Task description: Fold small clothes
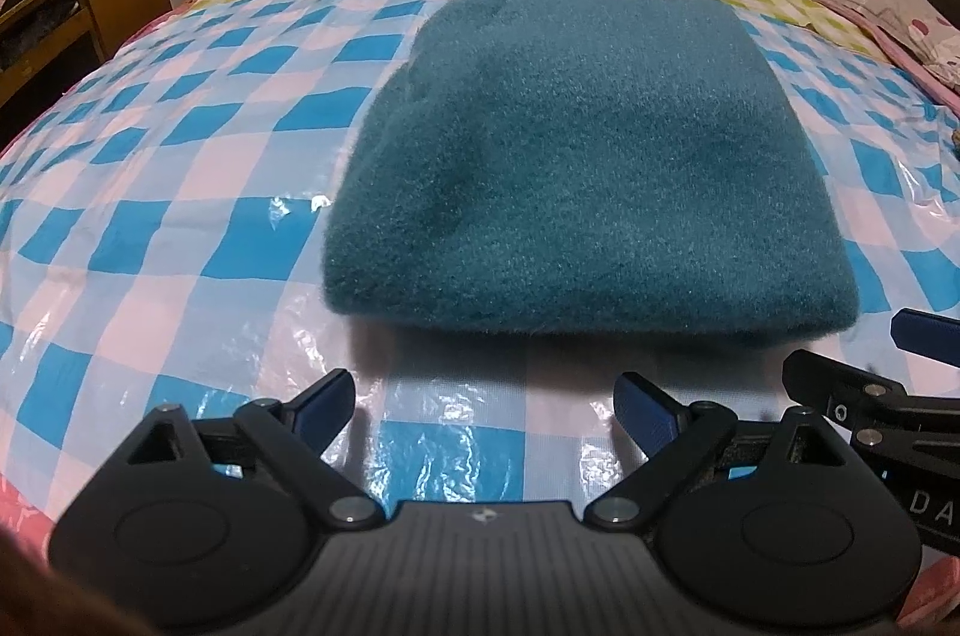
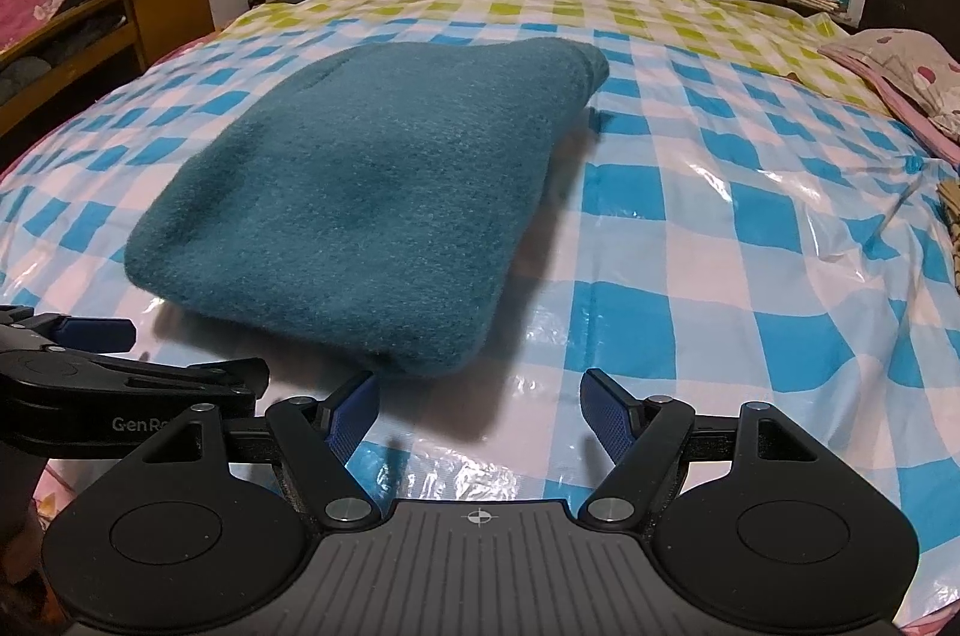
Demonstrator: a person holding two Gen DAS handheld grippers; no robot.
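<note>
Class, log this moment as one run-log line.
garment: teal fleece folded on checked sheet | left gripper: open, empty | right gripper: open, empty

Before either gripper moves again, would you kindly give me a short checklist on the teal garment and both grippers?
1. Left gripper empty, fingers apart: ok.
2. Right gripper empty, fingers apart: ok.
3. Teal garment lies in a compact folded bundle on the checked plastic sheet: ok.
4. Near edge of the garment free of both grippers, nothing pinched: ok.
5. Layers underneath lined up evenly: cannot tell, only the top and near edge show.
6. Far right corner of the garment lies flat: not ok, it bulges into a rounded lump in the right wrist view.
</note>
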